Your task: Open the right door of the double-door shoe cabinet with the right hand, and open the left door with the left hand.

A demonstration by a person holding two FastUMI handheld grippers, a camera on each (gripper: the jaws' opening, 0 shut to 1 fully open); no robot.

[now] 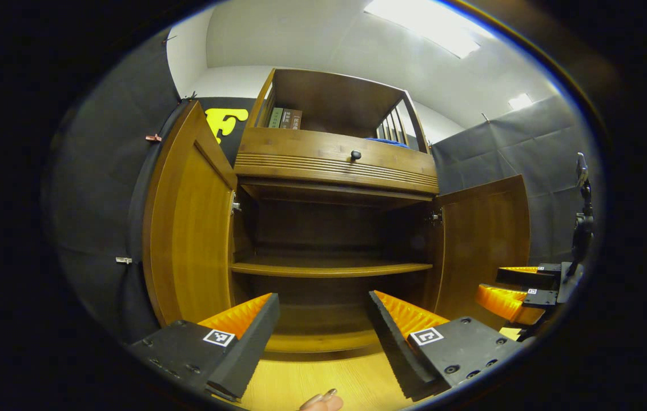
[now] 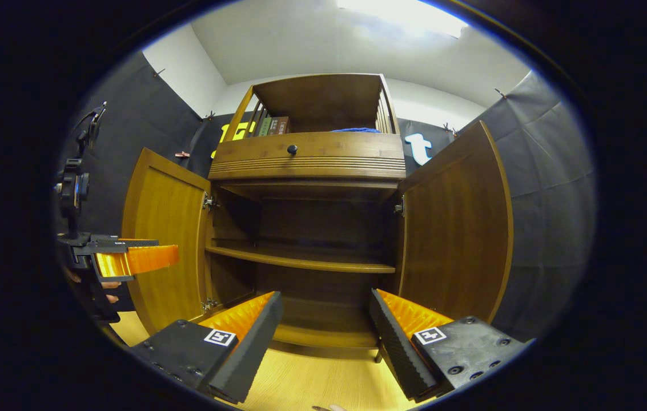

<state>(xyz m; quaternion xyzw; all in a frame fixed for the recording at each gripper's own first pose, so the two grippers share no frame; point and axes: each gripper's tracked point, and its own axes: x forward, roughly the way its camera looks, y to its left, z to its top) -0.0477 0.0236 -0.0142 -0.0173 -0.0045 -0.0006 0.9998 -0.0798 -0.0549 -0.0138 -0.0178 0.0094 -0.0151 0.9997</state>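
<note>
The shoe cabinet [image 2: 306, 228] is seen straight ahead in both views, standing on the wooden floor [image 2: 312, 382]. Its left door [image 2: 166, 240] and right door [image 2: 454, 228] are both swung wide, so the dark shelf [image 2: 300, 260] inside can be seen. The task looks done.

To finish well, both tools should be pulled straight back and kept away from the door edges, so the doors are not bumped shut.

The left gripper [image 1: 323, 325] is held low, pointed at the middle of the cabinet. Its jaws are spread apart and nothing is held. The right gripper [image 2: 326, 325] is held the same way, with jaws spread and nothing between them. Both are well apart from the doors.
</note>
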